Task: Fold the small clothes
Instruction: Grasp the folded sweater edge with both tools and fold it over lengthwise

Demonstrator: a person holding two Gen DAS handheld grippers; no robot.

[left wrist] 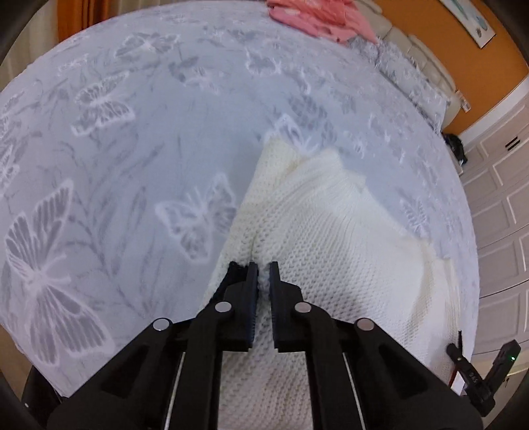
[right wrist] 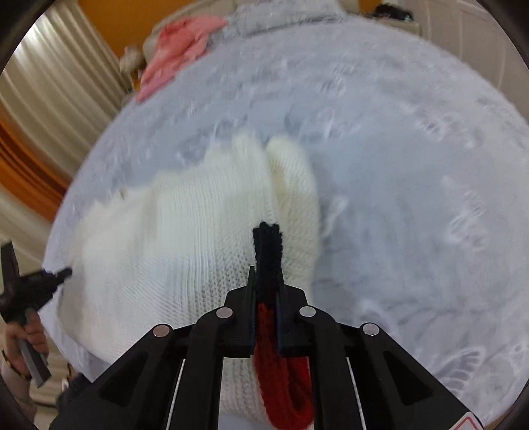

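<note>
A cream knitted sweater lies spread on the bed, with its sleeves folded in at the far end. My left gripper is shut on the sweater's near edge, and a pinch of white knit shows between its pads. A bit of black trim peeks out beside the left finger. In the right wrist view the sweater is blurred. My right gripper is shut on a black and red knitted band at the sweater's edge. The band hangs down below the jaws.
The bedspread is pale grey with white butterflies. A pile of pink clothes lies at the far end beside a pillow. White panelled doors stand to the right. A hand holds the left gripper at the bed's left edge.
</note>
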